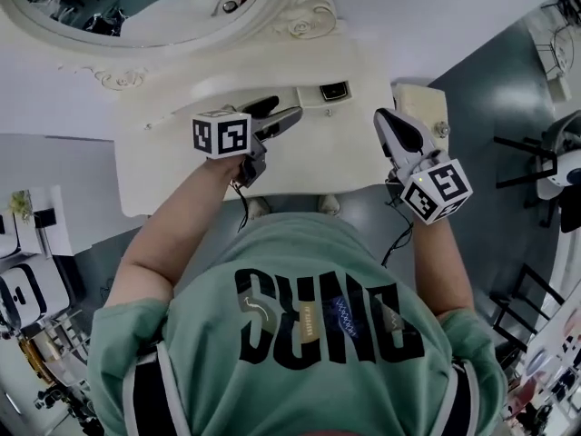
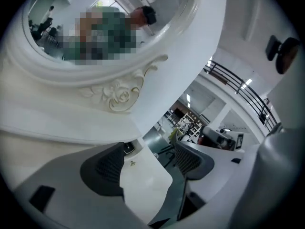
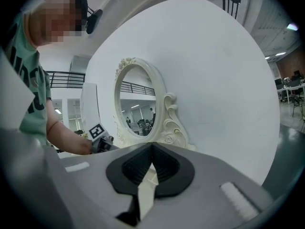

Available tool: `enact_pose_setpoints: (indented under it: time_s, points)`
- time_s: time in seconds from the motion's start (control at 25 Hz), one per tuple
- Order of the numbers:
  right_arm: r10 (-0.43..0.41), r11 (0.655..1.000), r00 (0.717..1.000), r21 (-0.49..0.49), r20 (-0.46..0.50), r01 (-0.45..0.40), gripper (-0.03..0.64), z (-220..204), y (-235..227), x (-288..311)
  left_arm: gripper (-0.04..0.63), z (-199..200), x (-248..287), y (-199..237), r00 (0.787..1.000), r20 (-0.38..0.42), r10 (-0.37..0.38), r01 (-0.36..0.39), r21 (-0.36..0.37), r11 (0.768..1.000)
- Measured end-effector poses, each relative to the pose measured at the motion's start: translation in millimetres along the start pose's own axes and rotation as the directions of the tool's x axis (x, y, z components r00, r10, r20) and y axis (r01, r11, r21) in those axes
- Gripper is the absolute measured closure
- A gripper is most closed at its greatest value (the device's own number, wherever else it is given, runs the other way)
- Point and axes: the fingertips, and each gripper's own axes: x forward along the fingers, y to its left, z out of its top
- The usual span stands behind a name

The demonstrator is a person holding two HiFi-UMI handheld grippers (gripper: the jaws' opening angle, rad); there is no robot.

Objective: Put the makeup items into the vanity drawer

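Left claw: wide, empty, over my tabletop.
Right claw: pinched, empty, at 3 o'clock edge.
Makeup items: none visible.
Drawer: out of sight.
Progress: likely finished or unstarted.

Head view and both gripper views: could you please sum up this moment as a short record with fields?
Surface: white vanity top, mirror behind it
Left gripper: over the top, jaws apart, empty
Right gripper: at the top's right edge, jaws together, empty
On the top: one small dark square item
Drawer: none seen open
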Motion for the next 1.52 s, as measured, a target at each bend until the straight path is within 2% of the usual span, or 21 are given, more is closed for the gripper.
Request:
enact_pose_setpoints:
  time_s: [0.12,0.2,0.28,0.36,0.44,0.56,0.64,0.68,0.8,0.92,1.04,1.2,1.28,1.4,1.52]
  points:
    - [0.013,1.000,1.000,-0.003,-0.011,-0.013,0.607,6.4,12.4,5.3,0.256,14.4,-70.3,-3.4,0.992,0.124,-0.020,0.013,0.056,0.998]
    - [0.028,1.000,0.999,-0.014,-0.018,-0.028,0.607,11.8,23.6,11.2,0.258,28.1,-117.7,-6.1,0.976,0.218,-0.029,0.011,0.086,0.996]
    - [0.056,0.998,0.998,-0.037,-0.019,-0.057,0.607,22.2,33.4,22.3,0.259,45.5,-160.8,-11.5,0.945,0.325,-0.041,0.000,0.124,0.992]
    - [0.089,0.995,0.996,-0.052,-0.013,-0.090,0.607,35.4,42.5,35.2,0.280,60.5,-199.0,-21.1,0.905,0.422,-0.051,-0.024,0.171,0.985]
    - [0.117,0.992,0.993,-0.054,-0.008,-0.118,0.607,46.5,53.8,45.9,0.326,69.4,-232.6,-31.4,0.866,0.497,-0.063,-0.046,0.204,0.978]
    - [0.154,0.986,0.988,-0.064,-0.011,-0.155,0.607,58.5,73.5,59.8,0.400,75.3,-273.0,-42.3,0.808,0.582,-0.097,-0.033,0.209,0.977]
    - [0.174,0.982,0.985,-0.071,-0.009,-0.175,0.607,64.7,85.4,67.6,0.446,74.7,-290.2,-47.7,0.783,0.610,-0.123,-0.023,0.226,0.974]
    - [0.184,0.980,0.983,-0.075,-0.008,-0.184,0.607,67.6,90.1,71.0,0.470,73.3,-294.7,-50.0,0.777,0.616,-0.133,-0.025,0.241,0.970]
    - [0.209,0.974,0.978,-0.085,-0.012,-0.210,0.607,74.1,101.3,79.5,0.539,68.5,-297.2,-52.4,0.774,0.617,-0.142,-0.042,0.273,0.961]
    - [0.228,0.969,0.973,-0.091,-0.021,-0.229,0.607,74.8,110.4,85.7,0.589,64.3,-295.4,-48.1,0.772,0.622,-0.129,-0.063,0.276,0.959]
    - [0.237,0.967,0.971,-0.091,-0.033,-0.239,0.607,72.2,115.4,88.4,0.592,58.9,-289.9,-41.0,0.787,0.610,-0.089,-0.114,0.285,0.952]
    - [0.242,0.967,0.970,-0.073,-0.034,-0.244,0.607,68.7,117.1,86.3,0.592,49.2,-275.8,-26.2,0.820,0.572,-0.012,-0.154,0.242,0.958]
    - [0.241,0.968,0.970,-0.068,-0.036,-0.243,0.607,64.9,116.6,84.9,0.592,43.4,-268.6,-18.2,0.831,0.555,0.036,-0.196,0.232,0.953]
    - [0.229,0.971,0.973,-0.055,-0.036,-0.231,0.607,60.1,113.9,83.2,0.592,39.4,-261.7,-10.6,0.837,0.538,0.095,-0.245,0.215,0.945]
    - [0.225,0.974,0.974,-0.038,-0.023,-0.225,0.607,59.8,112.0,81.8,0.592,41.7,-260.2,-13.6,0.837,0.540,0.094,-0.246,0.217,0.944]
